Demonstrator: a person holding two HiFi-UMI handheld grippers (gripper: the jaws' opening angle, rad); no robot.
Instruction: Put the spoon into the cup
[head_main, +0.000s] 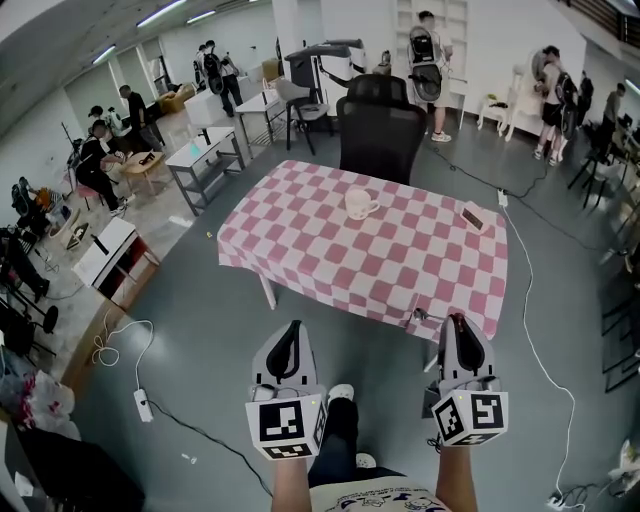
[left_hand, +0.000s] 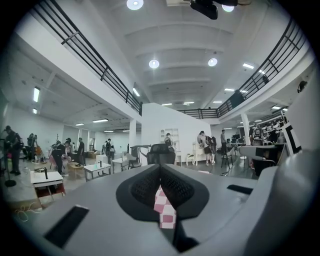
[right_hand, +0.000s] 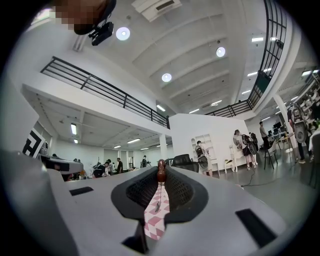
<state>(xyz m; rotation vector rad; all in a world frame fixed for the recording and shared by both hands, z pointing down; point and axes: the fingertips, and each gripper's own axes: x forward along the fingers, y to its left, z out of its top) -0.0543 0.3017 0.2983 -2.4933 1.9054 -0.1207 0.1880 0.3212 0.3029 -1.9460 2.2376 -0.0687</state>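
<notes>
The white ceramic cup stands upright on the table with the pink and white checked cloth, toward its far side and just in front of the black office chair. Both grippers are well apart from the cup, at the near edge of the table.

The right gripper has its jaws almost together on the small metal spoon with a brown end. In the right gripper view the brown end sits pinched at the very tips and the thin metal part hangs below them. From the head view the spoon pokes out sideways, toward the left gripper. The left gripper's jaws meet at the tips and hold nothing; only the checked cloth shows through the gap.

The step in hand seems to be the carry to the cup. The grip is only at the tips, so the spoon could turn or slip, and a calm, level approach would be safer. It would be good to bring the spoon above the cup's mouth, tilt its free end down inside the rim, and open the jaws only then. The cup looks light; the left gripper could steady it from the side.
</notes>
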